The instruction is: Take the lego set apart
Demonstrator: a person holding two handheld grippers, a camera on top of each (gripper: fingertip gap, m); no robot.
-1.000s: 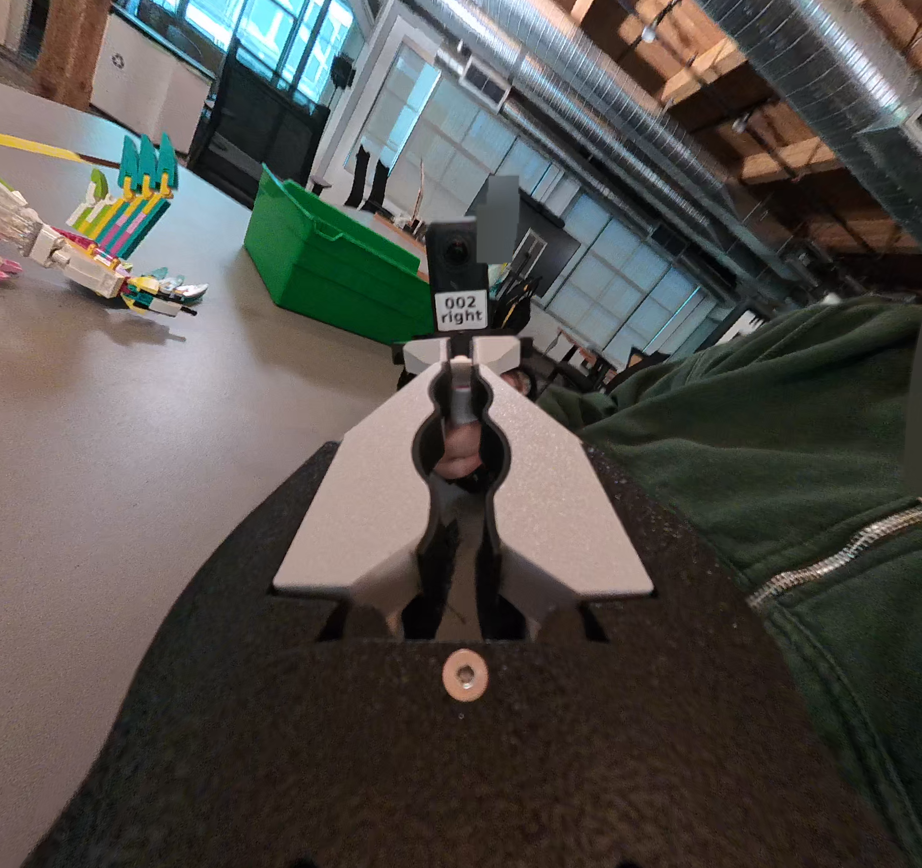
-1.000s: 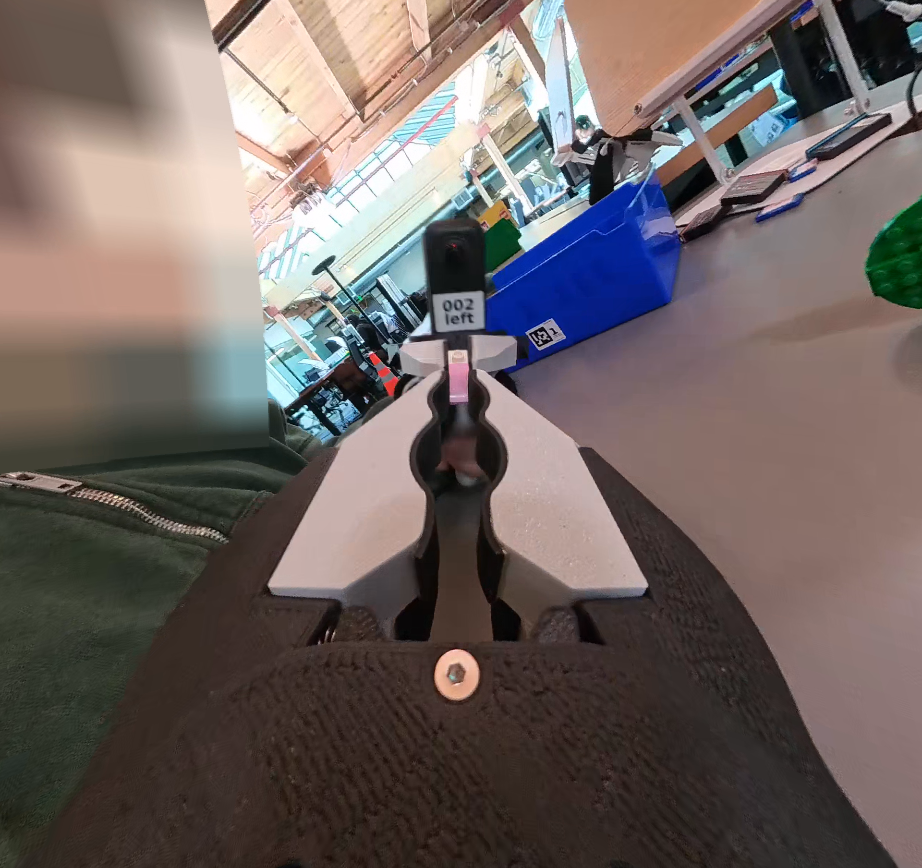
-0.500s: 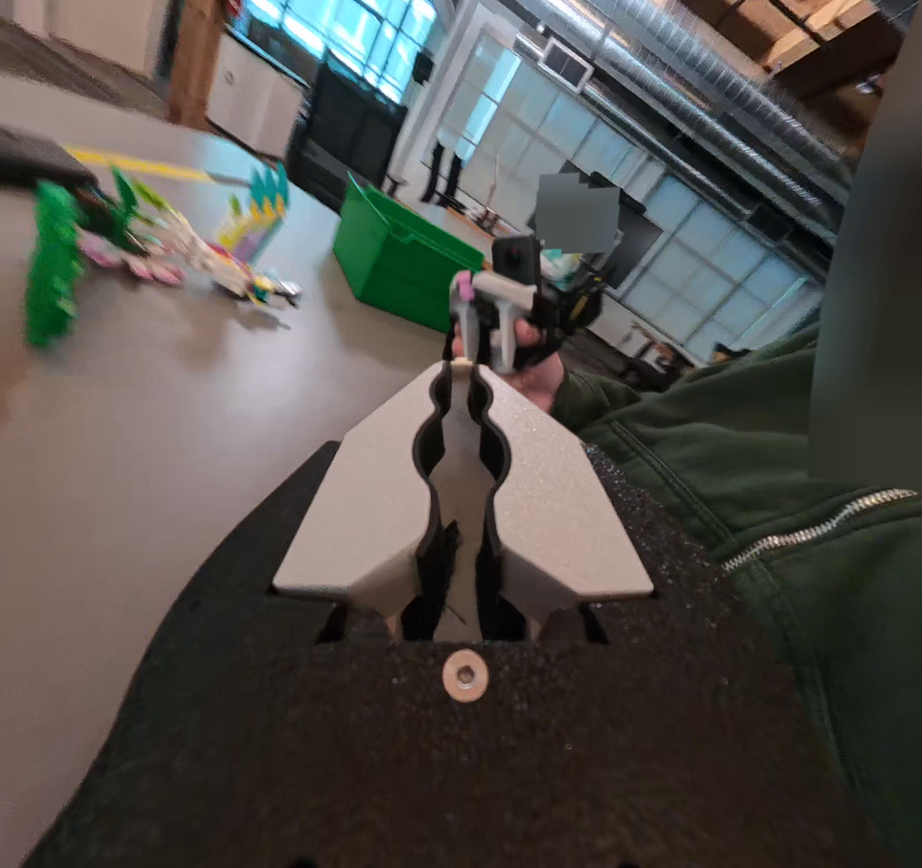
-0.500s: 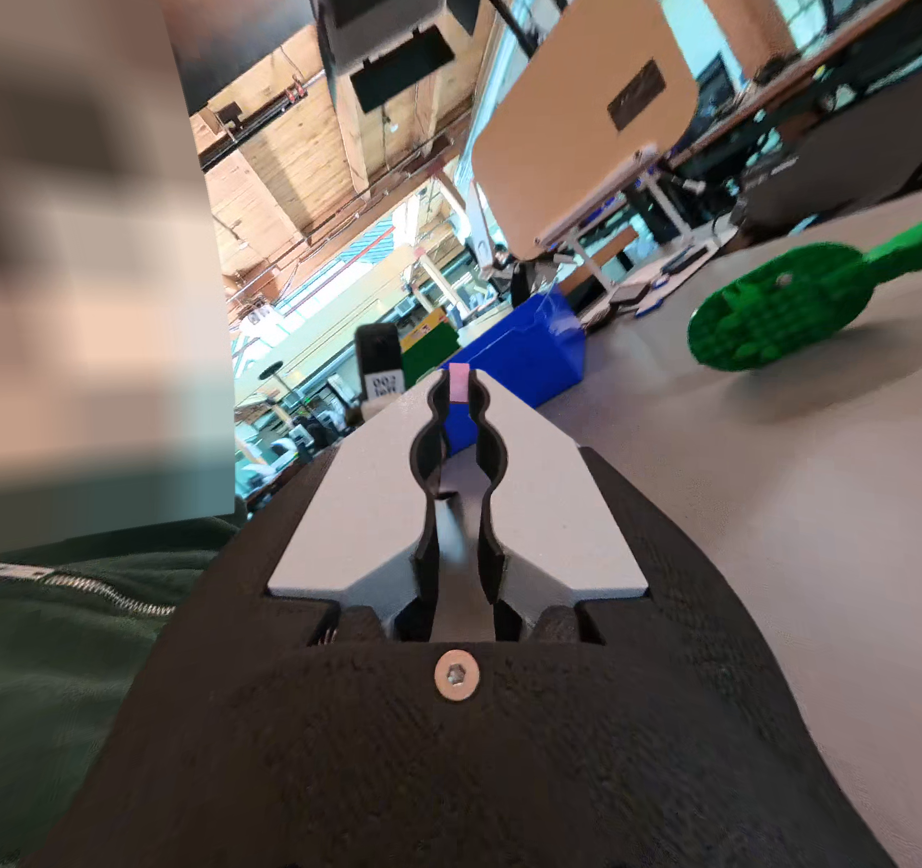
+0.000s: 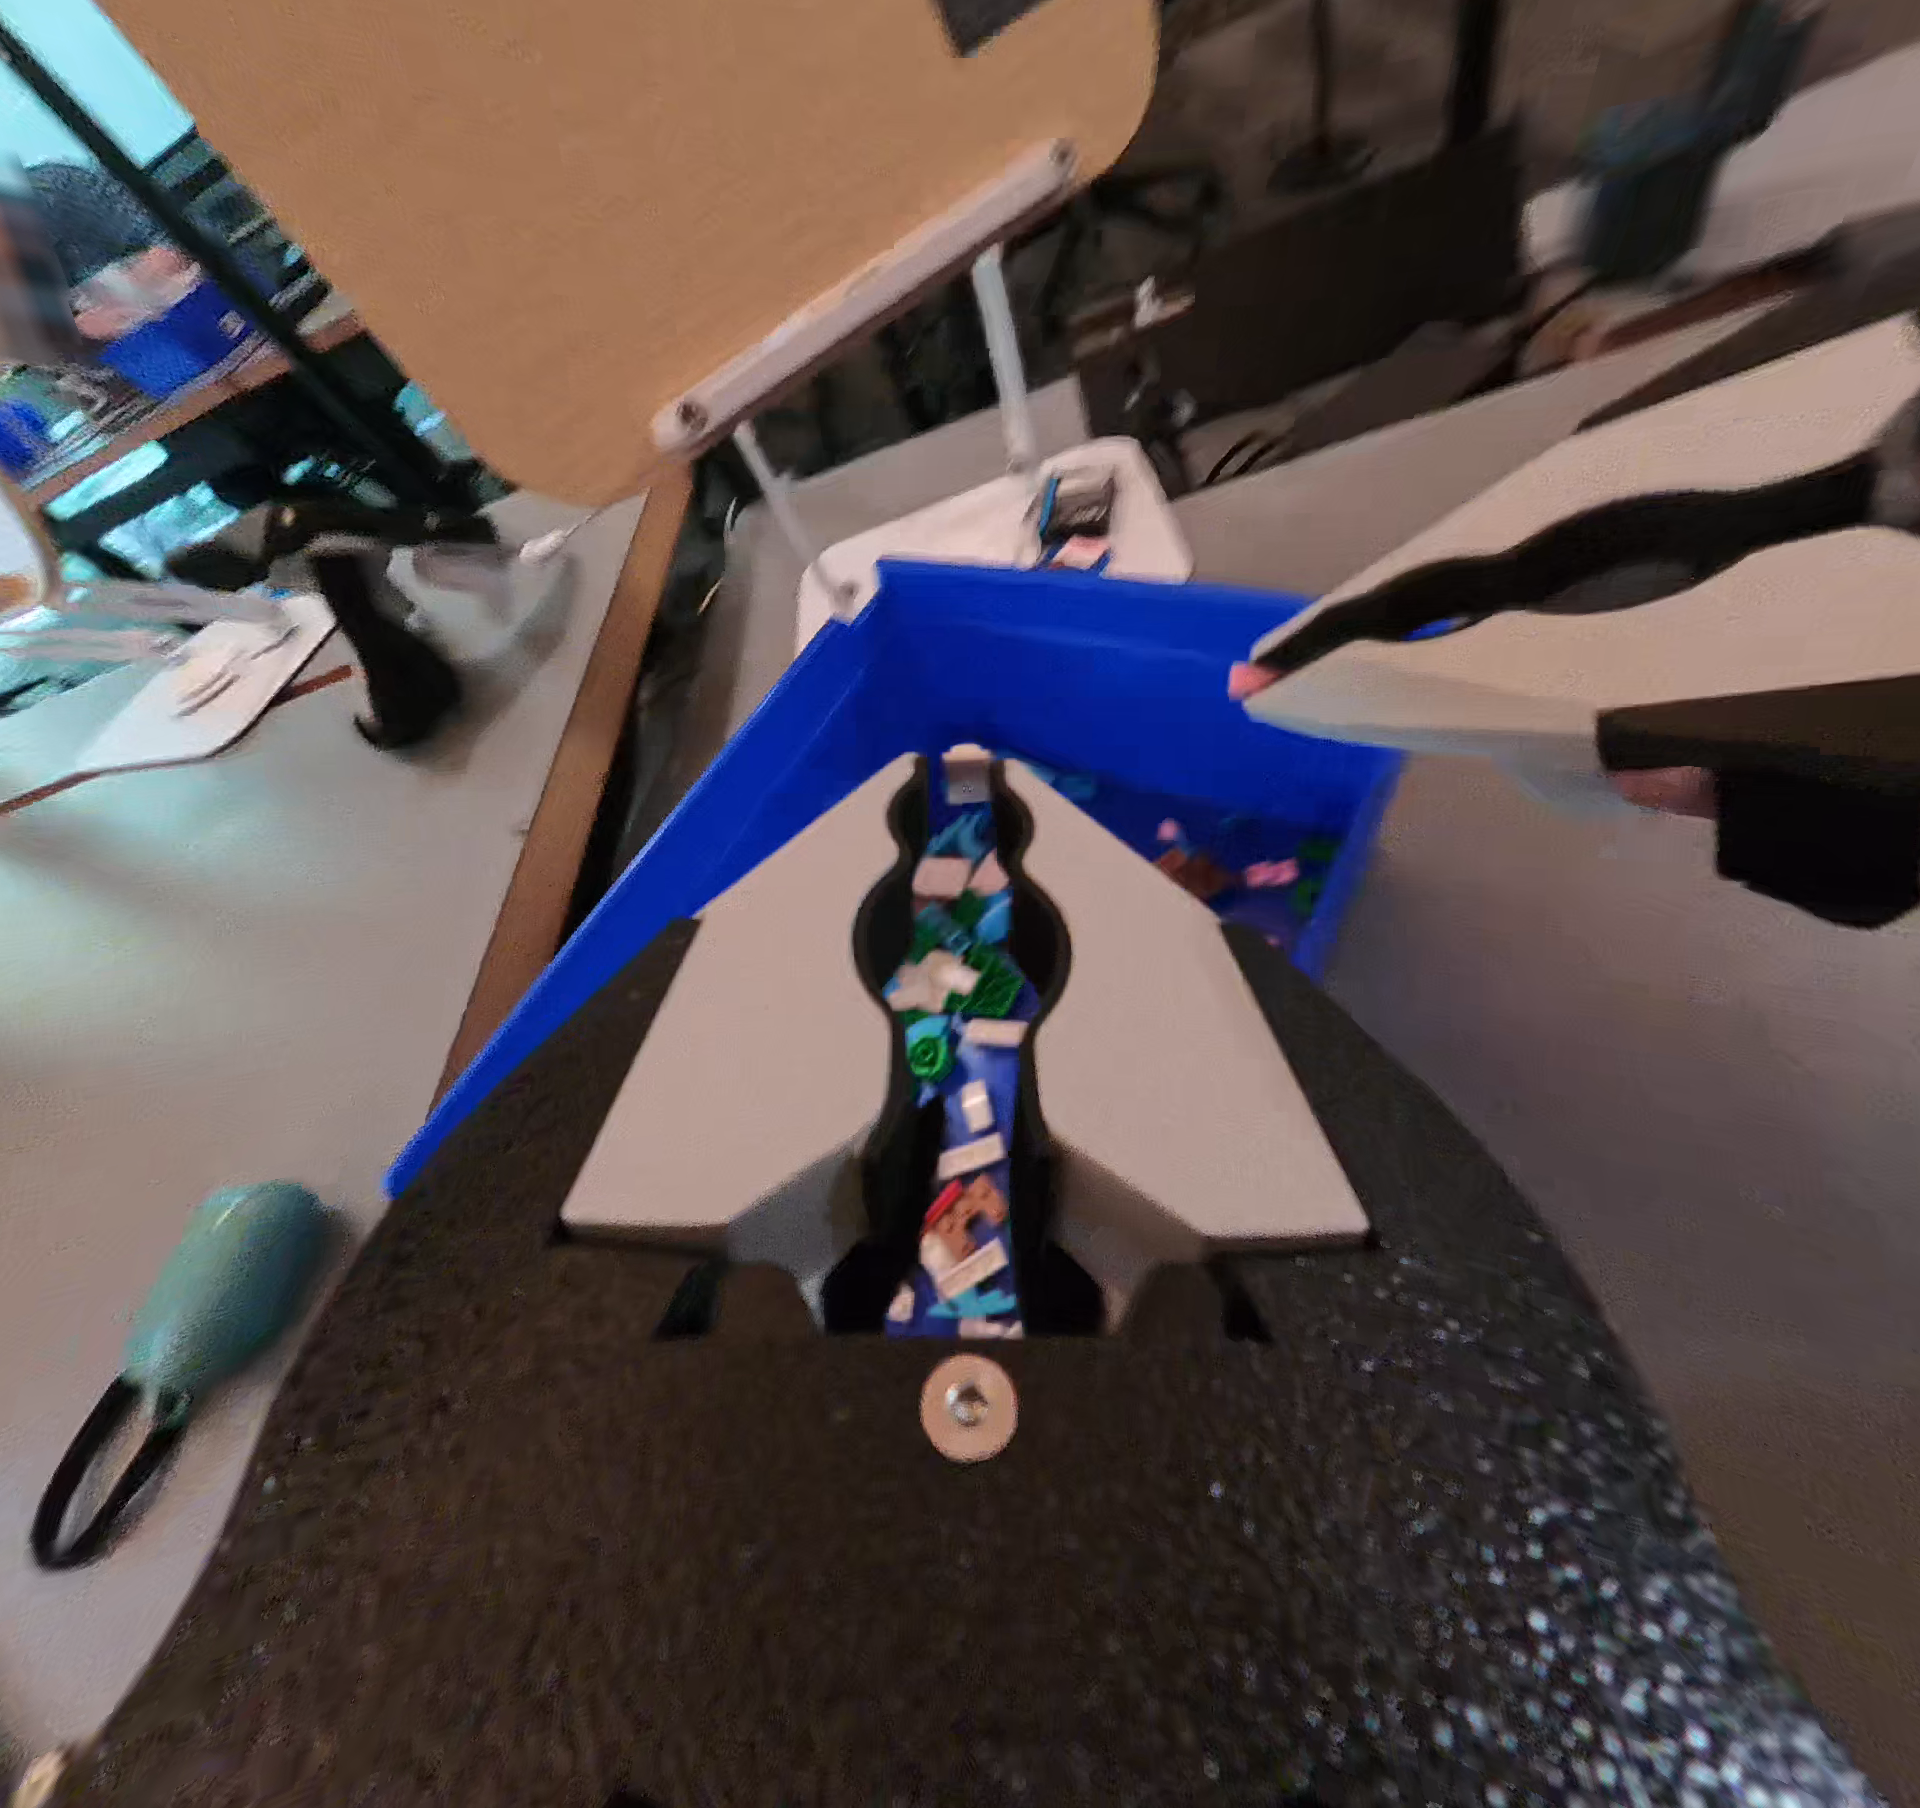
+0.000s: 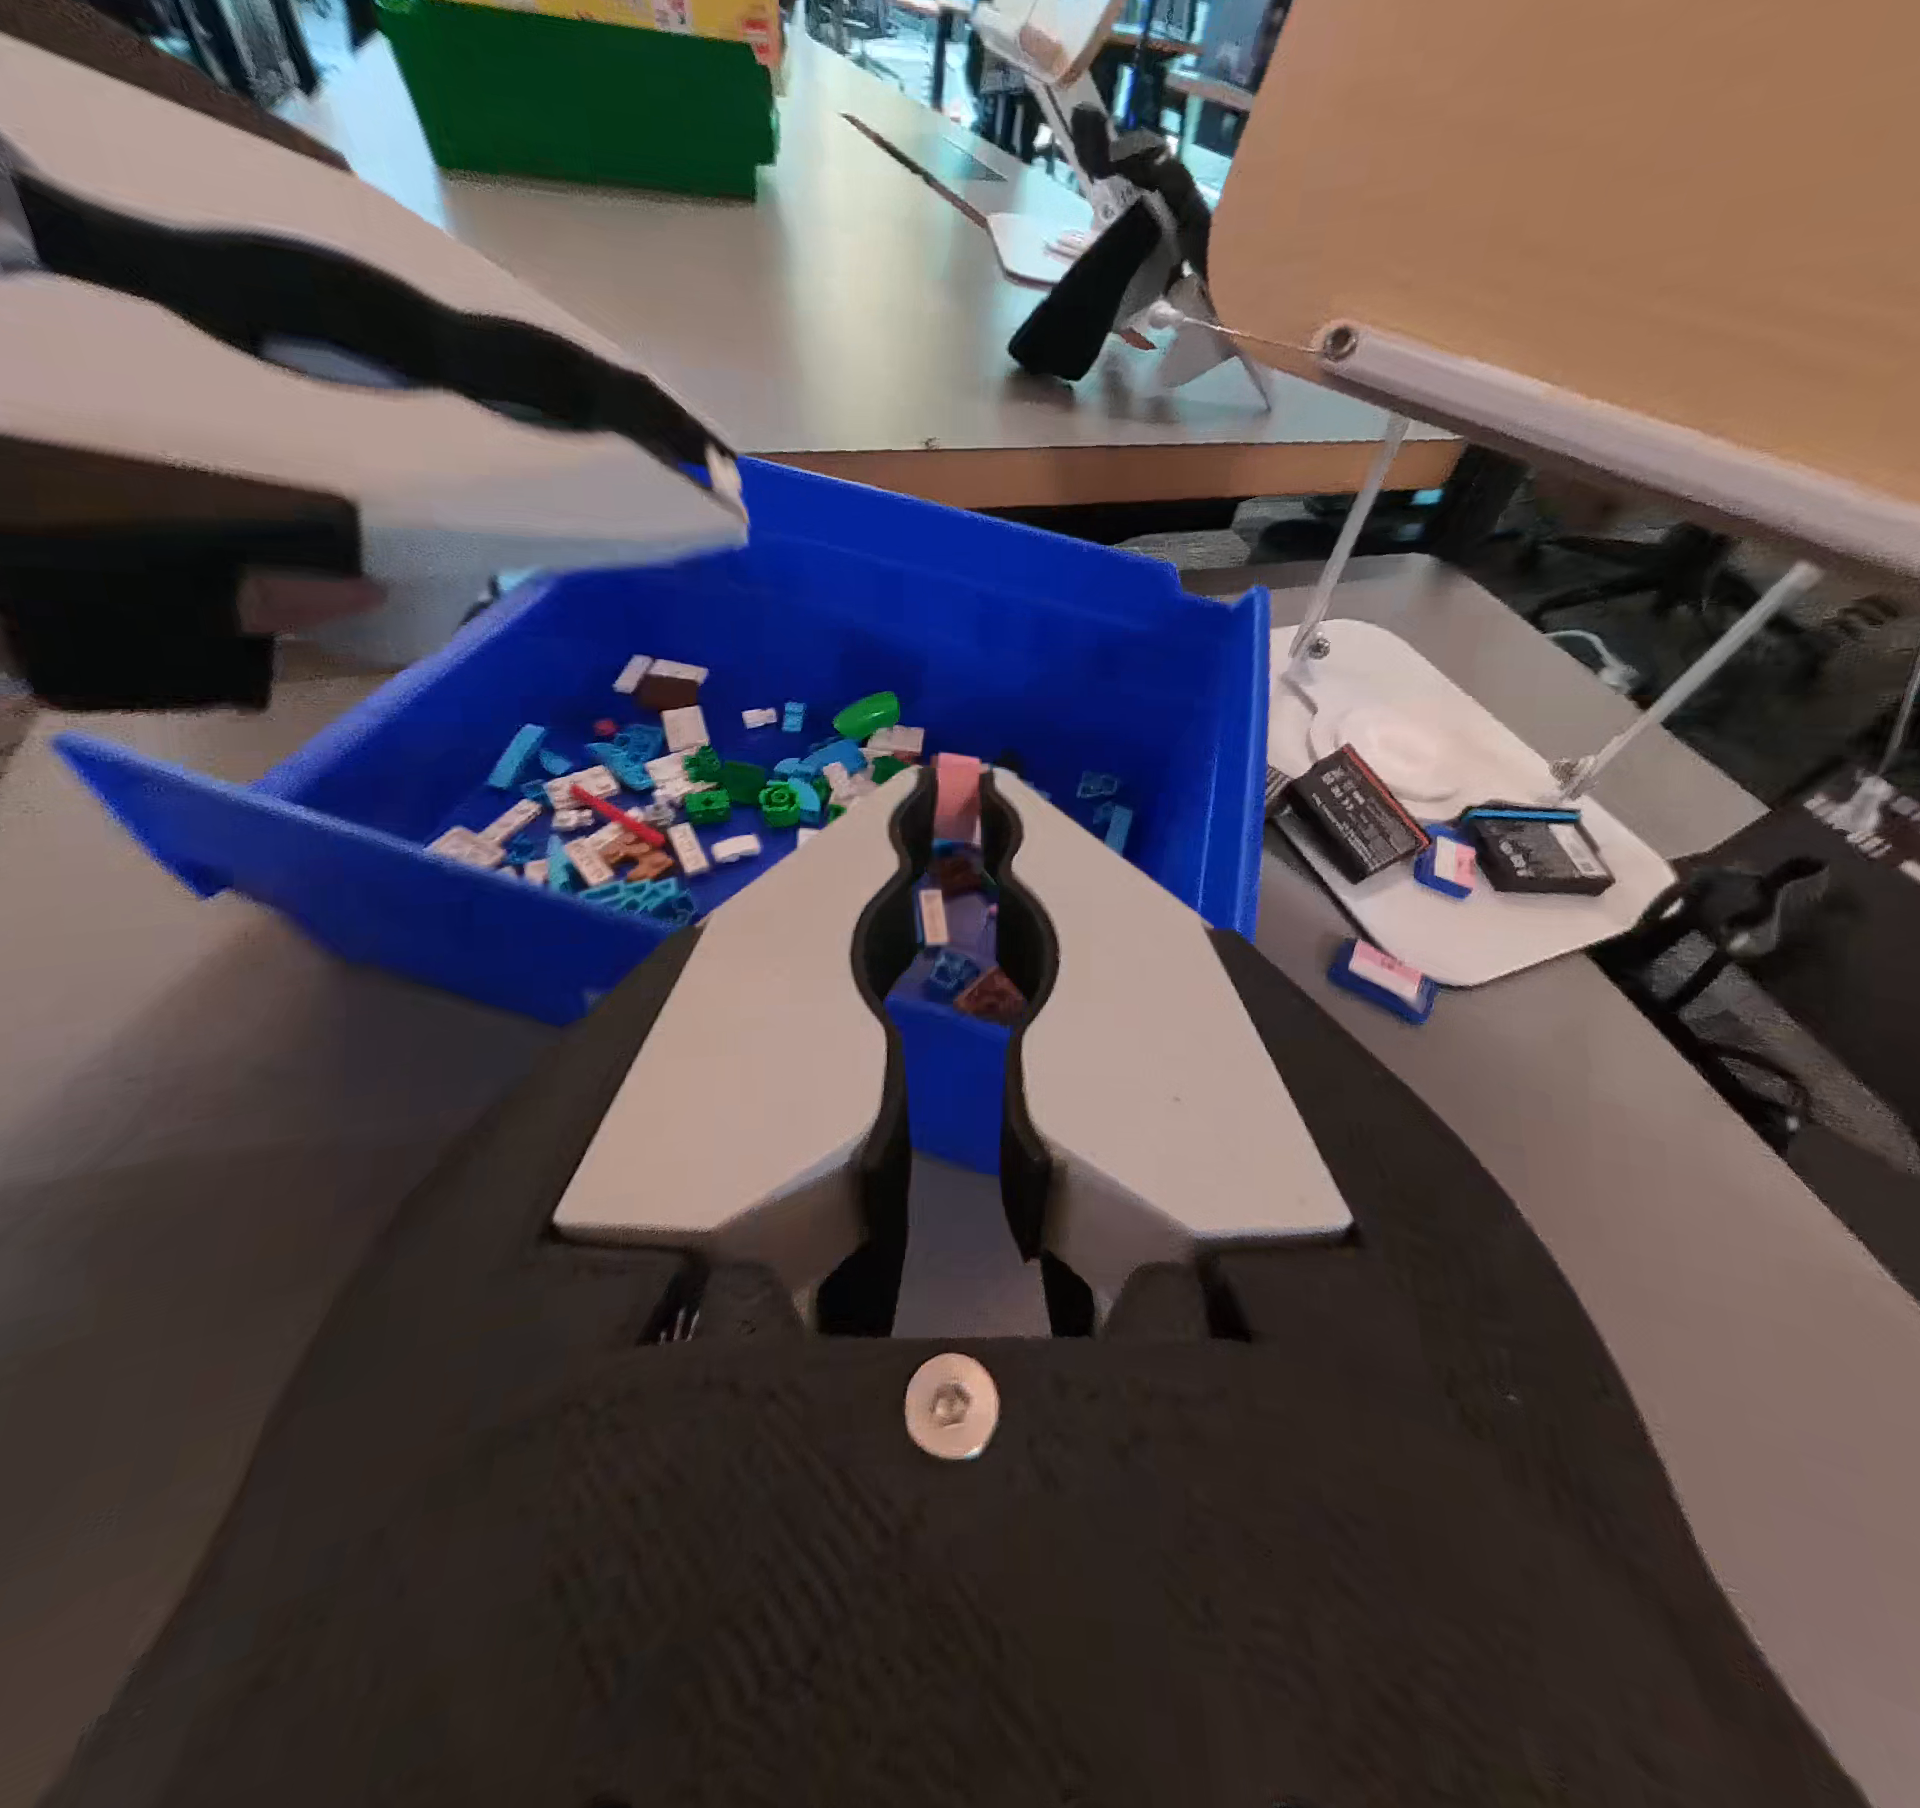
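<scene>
A blue bin (image 6: 935,615) holds several loose lego pieces (image 6: 665,802). My right gripper (image 6: 956,784) is shut on a small pink piece (image 6: 956,802) and hangs over the bin's near right corner. My left gripper (image 5: 966,771) is shut on a small white piece (image 5: 966,784) above the bin (image 5: 1039,646). In the right wrist view the left gripper (image 6: 722,485) reaches in from the left over the bin's rim. In the left wrist view the right gripper (image 5: 1252,680) comes in from the right with the pink piece at its tip. The rest of the lego set is out of view.
A tilted wooden board (image 6: 1610,148) on a white stand (image 6: 1455,885) with black packs is right of the bin. A green bin (image 6: 582,96) stands at the back. A teal object with a black loop (image 5: 208,1291) lies left of the blue bin. My right fingertips sit around 7 cm from my left ones.
The grippers faced each other at chest height, pulled apart, then both swung over the blue bin. The right one kept the pink piece and the left one its white piece.
</scene>
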